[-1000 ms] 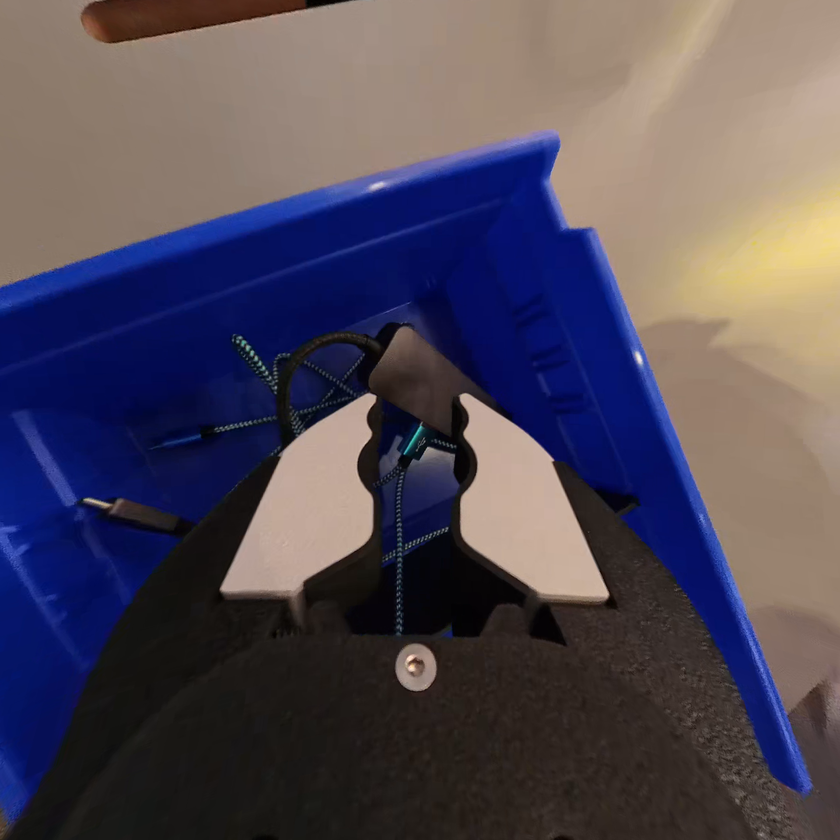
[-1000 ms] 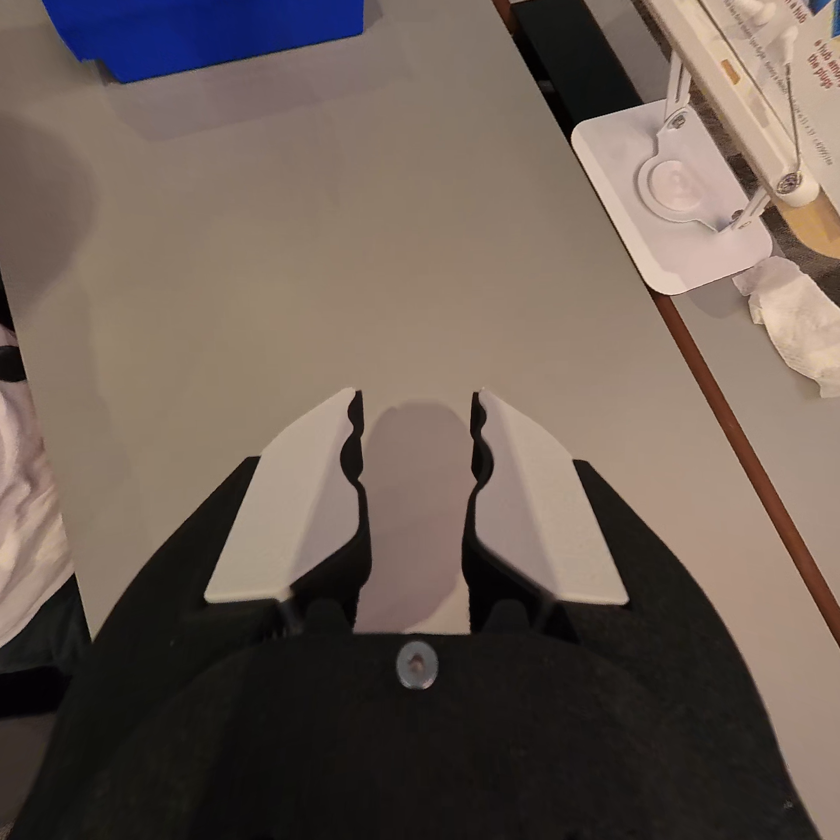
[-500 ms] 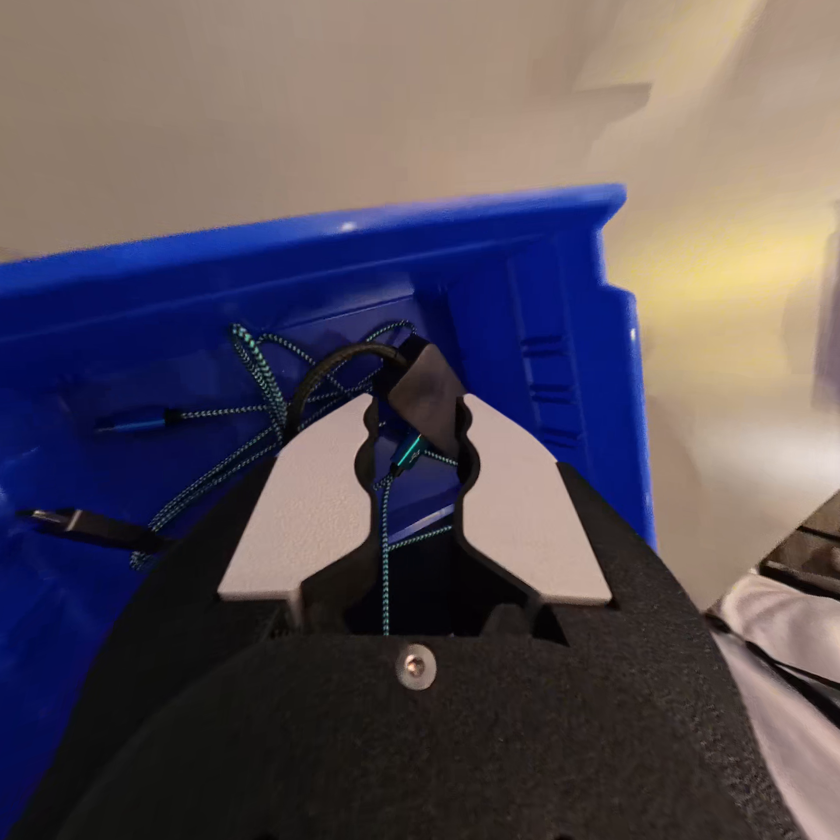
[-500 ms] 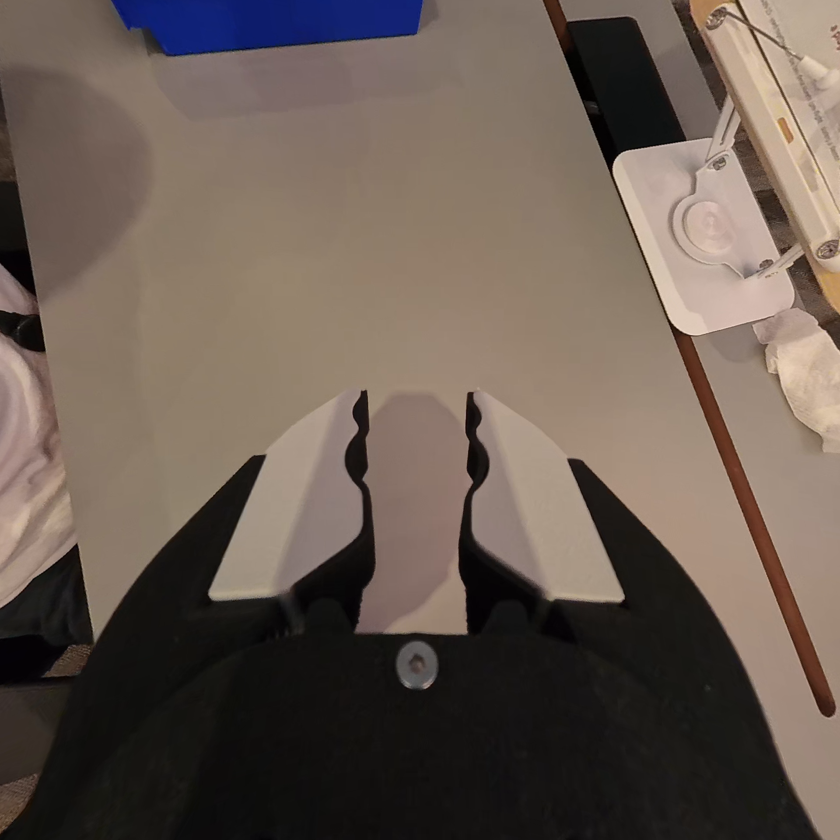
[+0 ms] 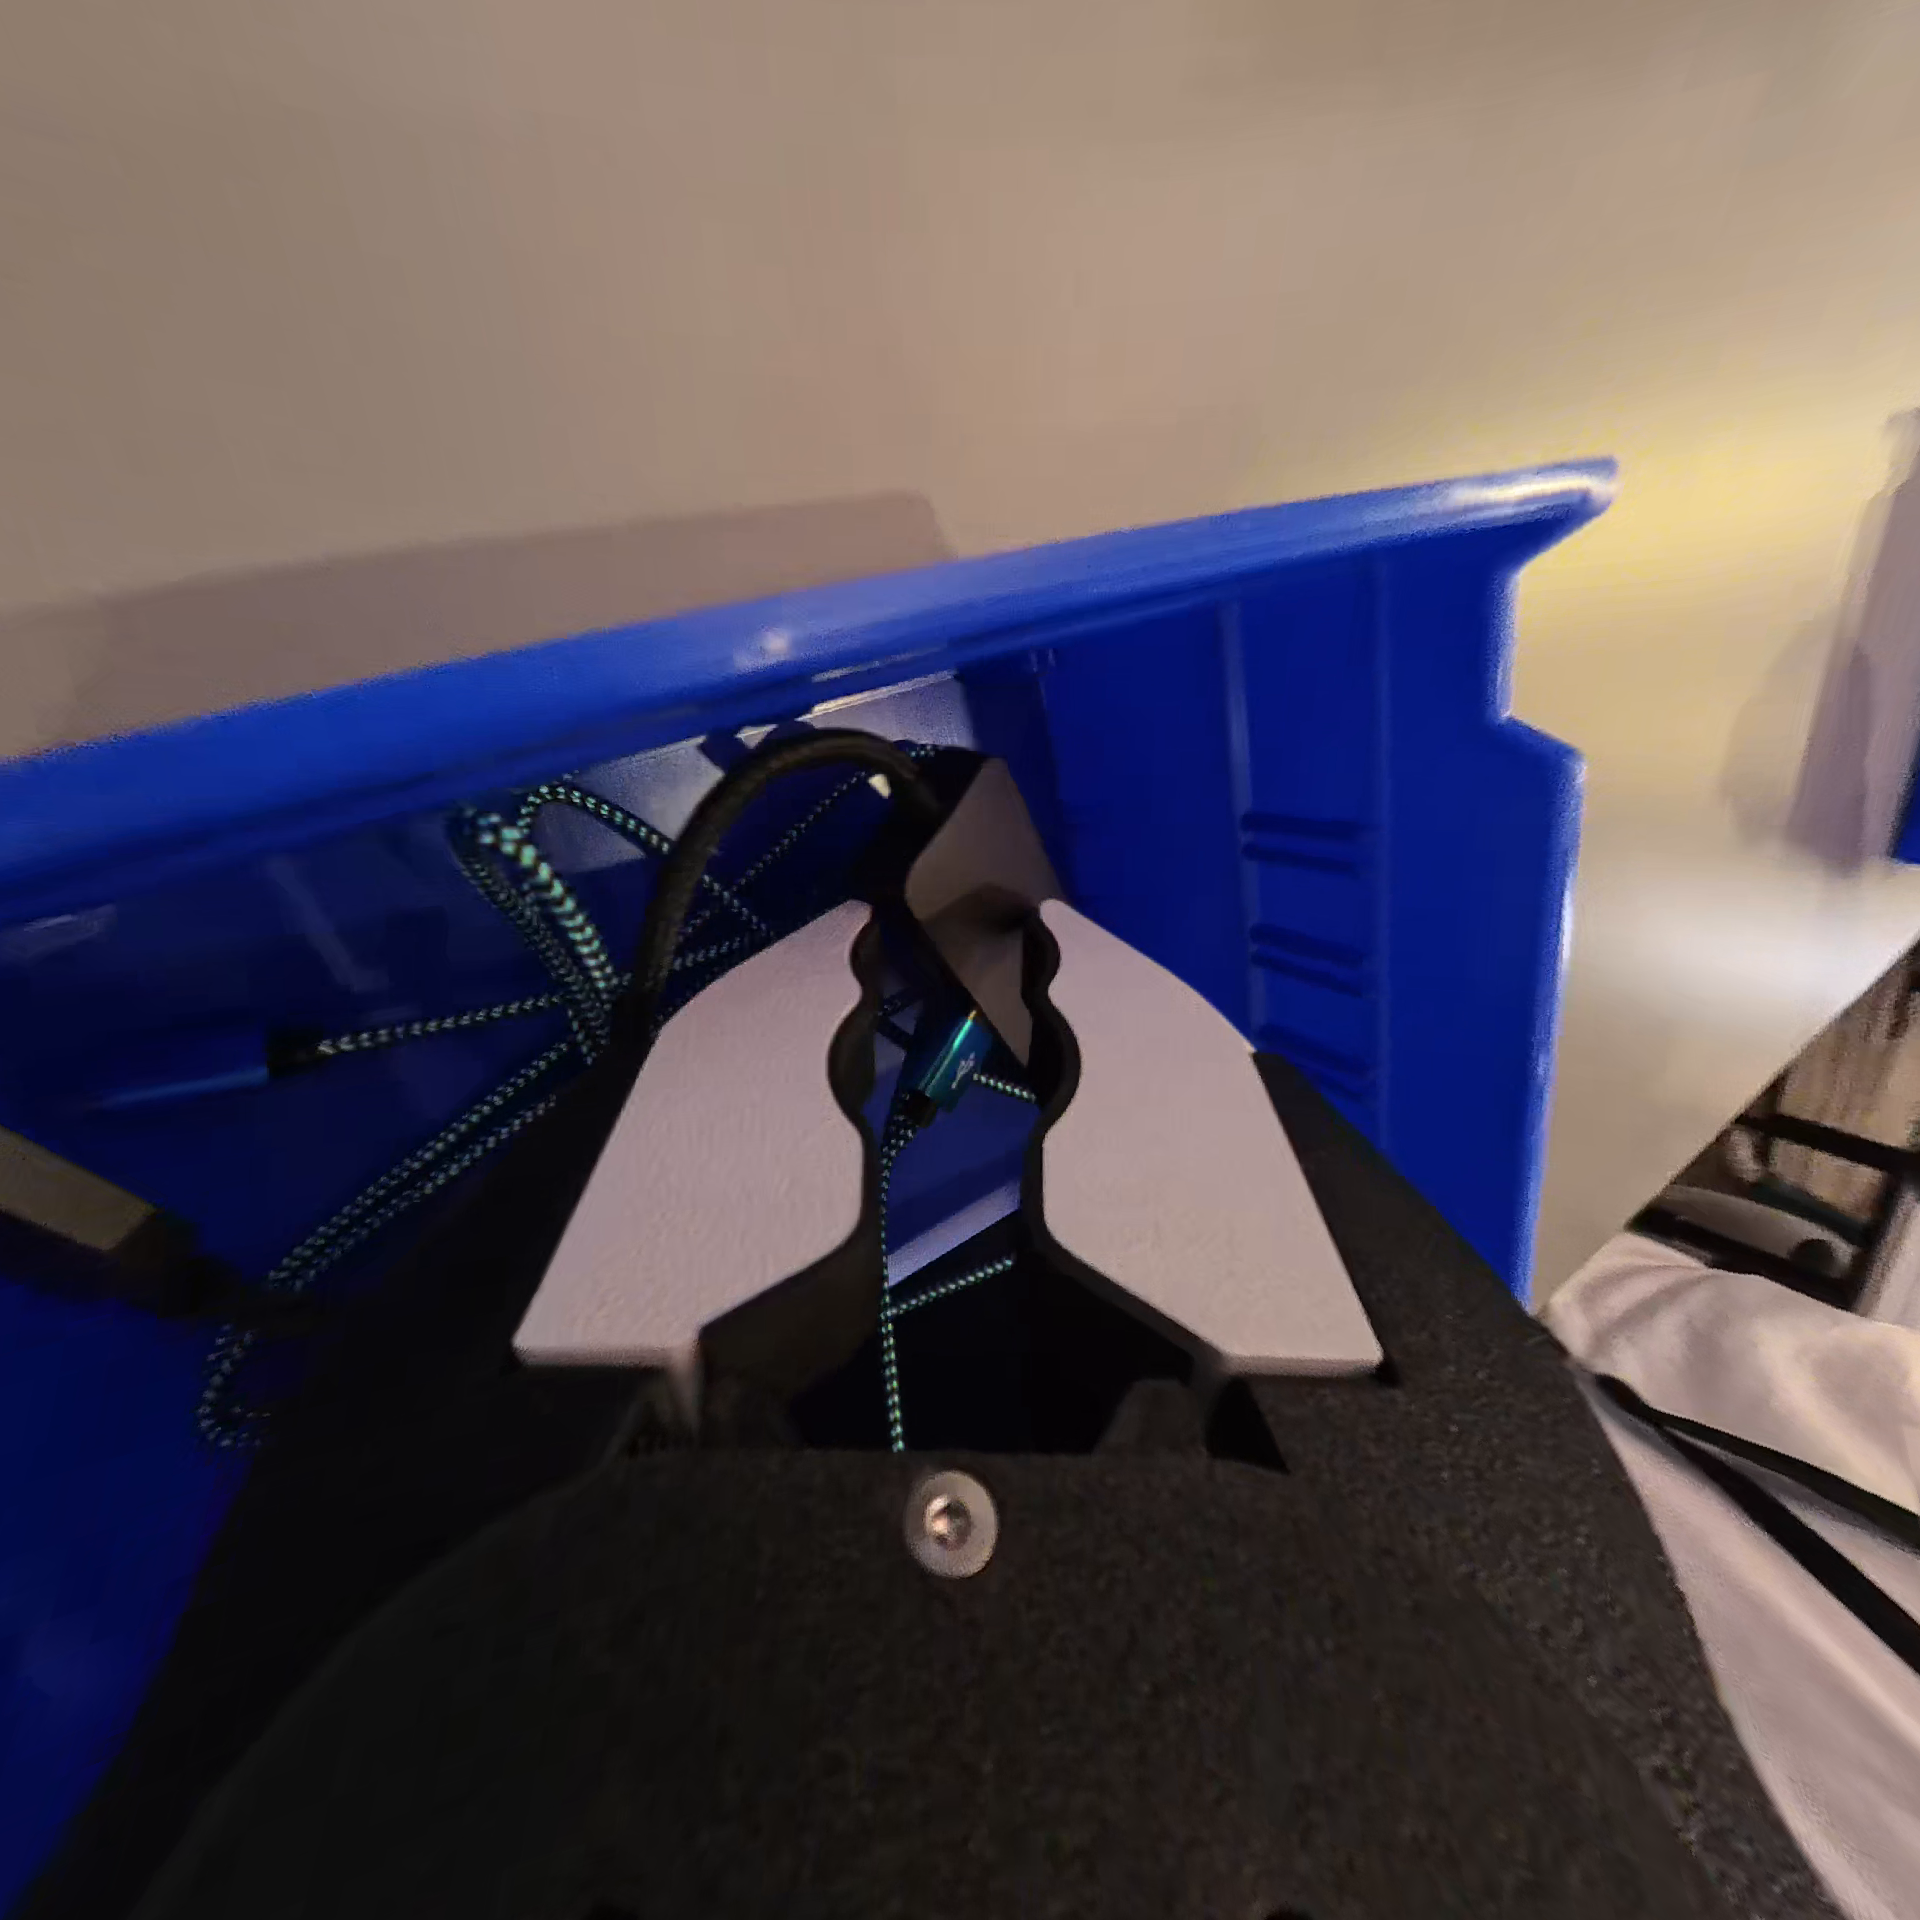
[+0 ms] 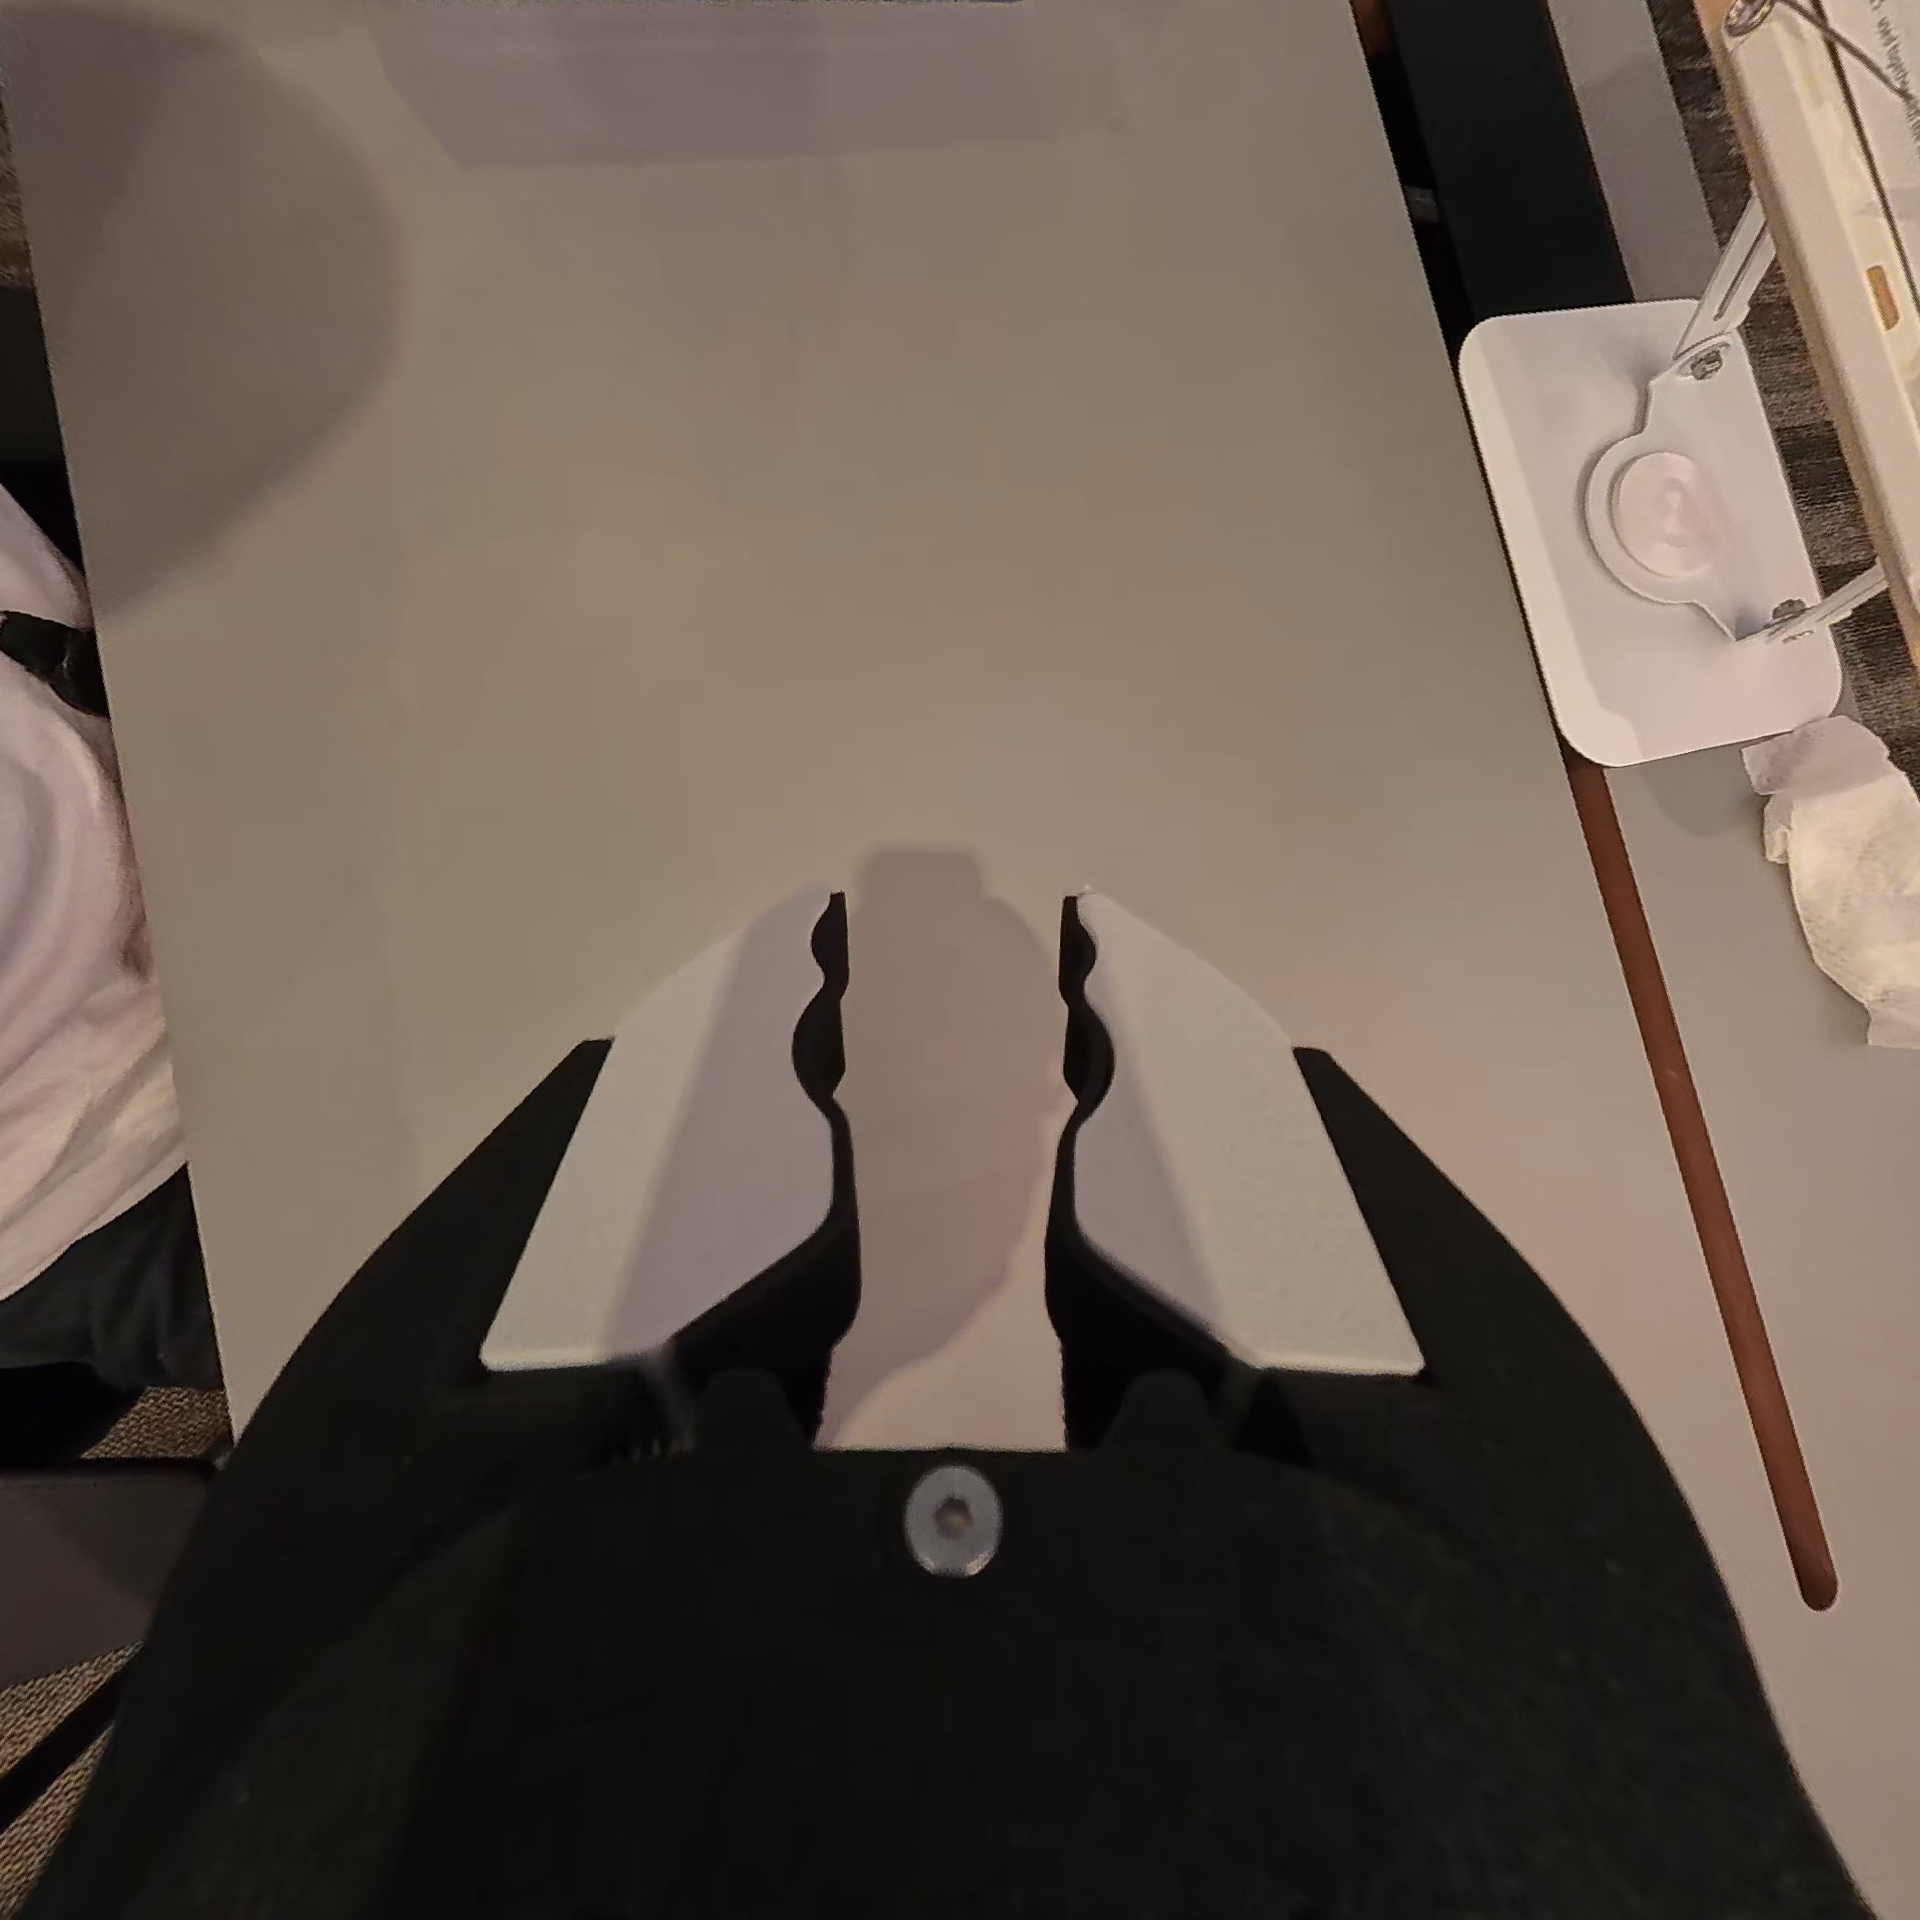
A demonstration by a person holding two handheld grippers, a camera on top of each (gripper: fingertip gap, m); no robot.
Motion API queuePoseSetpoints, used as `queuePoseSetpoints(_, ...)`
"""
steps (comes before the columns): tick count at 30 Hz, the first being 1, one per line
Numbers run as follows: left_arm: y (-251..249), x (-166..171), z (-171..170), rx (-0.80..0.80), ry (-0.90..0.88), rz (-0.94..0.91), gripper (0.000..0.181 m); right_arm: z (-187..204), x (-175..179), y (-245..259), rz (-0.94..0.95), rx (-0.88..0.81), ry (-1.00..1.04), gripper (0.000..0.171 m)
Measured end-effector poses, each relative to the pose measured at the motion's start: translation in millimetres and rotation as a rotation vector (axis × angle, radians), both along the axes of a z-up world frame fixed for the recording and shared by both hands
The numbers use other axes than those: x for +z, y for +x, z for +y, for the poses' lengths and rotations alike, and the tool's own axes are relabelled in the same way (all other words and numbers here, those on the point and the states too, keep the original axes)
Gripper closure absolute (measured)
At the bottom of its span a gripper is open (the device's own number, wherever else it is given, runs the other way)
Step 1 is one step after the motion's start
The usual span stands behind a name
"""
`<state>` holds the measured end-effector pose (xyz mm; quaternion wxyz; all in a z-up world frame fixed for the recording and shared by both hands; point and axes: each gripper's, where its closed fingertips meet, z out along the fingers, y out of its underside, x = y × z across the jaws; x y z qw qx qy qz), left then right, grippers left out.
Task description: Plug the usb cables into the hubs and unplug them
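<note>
In the left wrist view my left gripper (image 5: 951, 920) is shut on a dark grey hub (image 5: 982, 852) inside the blue bin (image 5: 727, 665), near its far right corner. A black cable (image 5: 717, 831) loops out of the hub's far end. A teal plug (image 5: 951, 1070) on a teal braided cable (image 5: 540, 914) sits at the hub's near end, between my fingers; I cannot tell if it is seated. More braided cable and a dark connector (image 5: 73, 1216) lie in the bin at the left. My right gripper (image 6: 956, 904) is open and empty above the grey table (image 6: 831, 520).
In the right wrist view a white stand base (image 6: 1652, 540) and a crumpled tissue (image 6: 1849, 873) lie beyond the table's brown right edge (image 6: 1704, 1174). A person's white clothing (image 6: 62, 987) is at the left edge and shows at the lower right of the left wrist view (image 5: 1745, 1507). Some 50 centimeters of space lies between my two pairs of fingers.
The left gripper has swung to the right with the hub, which now sits closer to the bin's rim. The right gripper has drawn back from the bin, which has left its view, and its jaws have narrowed slightly.
</note>
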<state>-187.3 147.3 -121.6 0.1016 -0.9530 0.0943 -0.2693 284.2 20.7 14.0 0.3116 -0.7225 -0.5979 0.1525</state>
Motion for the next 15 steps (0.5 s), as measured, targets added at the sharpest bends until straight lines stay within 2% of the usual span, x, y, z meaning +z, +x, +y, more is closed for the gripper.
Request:
queuePoseSetpoints(4, 16, 17, 3, -0.005, 0.053, -0.151, 0.167, 0, -5, 0, -0.003, 0.003, -0.006, 0.133)
queuePoseSetpoints(7, 29, 34, -4, -0.122, 0.175, -0.184, 0.168, 1, -7, -1, -0.016, 0.008, -0.006, 0.133)
queuePoseSetpoints(11, 37, 37, -9, -0.252, 0.315, -0.094, 0.167, 1, -8, -3, -0.025, 0.014, -0.003, 0.133)
queuePoseSetpoints(15, 44, 36, -10, -0.335, 0.367, -0.012, 0.161, 0, -7, -4, -0.028, 0.014, 0.003, 0.134)
